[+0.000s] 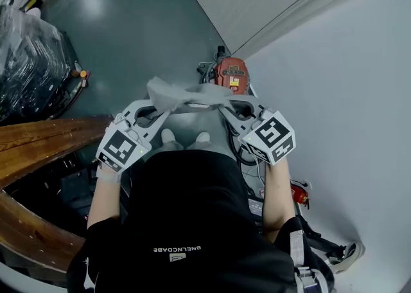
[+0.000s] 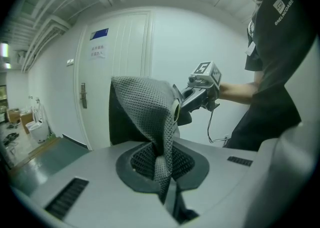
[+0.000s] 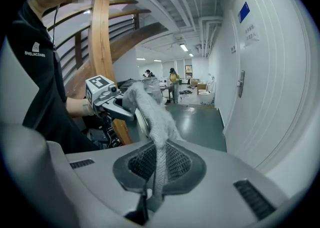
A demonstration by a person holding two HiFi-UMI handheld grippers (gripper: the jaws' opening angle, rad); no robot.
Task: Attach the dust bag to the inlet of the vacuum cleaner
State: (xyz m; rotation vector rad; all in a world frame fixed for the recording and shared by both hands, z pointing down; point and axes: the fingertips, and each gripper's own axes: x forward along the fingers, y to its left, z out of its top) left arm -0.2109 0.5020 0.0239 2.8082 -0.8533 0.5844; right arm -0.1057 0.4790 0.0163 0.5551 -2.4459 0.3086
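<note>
Stretching level between both grippers, the bag runs left to right, with the jaws of the left gripper and right gripper each pinched on one end. The vacuum stands just beyond, likely nearer the right gripper

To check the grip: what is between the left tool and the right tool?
The grey dust bag, pinched by left tool and right tool; the head view shows it.
</note>
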